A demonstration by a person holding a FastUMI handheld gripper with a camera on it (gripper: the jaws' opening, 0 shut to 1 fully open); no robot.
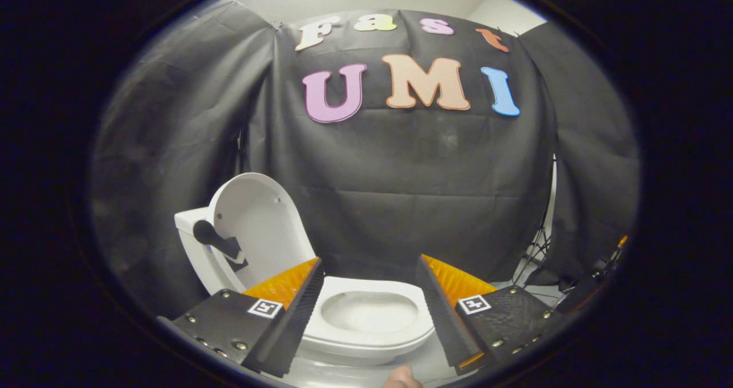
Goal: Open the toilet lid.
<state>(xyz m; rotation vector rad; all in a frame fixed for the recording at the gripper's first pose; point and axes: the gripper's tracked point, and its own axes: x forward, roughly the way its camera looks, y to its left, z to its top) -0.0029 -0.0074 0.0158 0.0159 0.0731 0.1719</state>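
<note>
1. Plainly, the toilet lid (260, 228) stands raised, leaning back toward the tank (186, 222) behind it, off to the side of the bowl and beyond one finger of the tongs (369, 288).
2. The tongs are spread wide and pinch nothing; the seat (372, 333) and the open bowl (369, 313) lie between and just ahead of the two fingers, with no contact visible.
3. Judged from how things lie, the lifting looks done, or very nearly so. What remains is to confirm that the lid rests stably and to draw away cleanly.
4. To do that well, keep the fingers apart and back off straight along their own line, so that neither tip catches the seat rim.
5. A dark lever-like fitting (215, 239) sits on the face of the lid near its lower part; steer clear of it, since a nudge there could tip the lid forward again.
6. If the lid seems short of its resting angle, press gently on its upper face with one finger; do not grip.
7. A fingertip (404, 378) shows just below the tongs.
</note>
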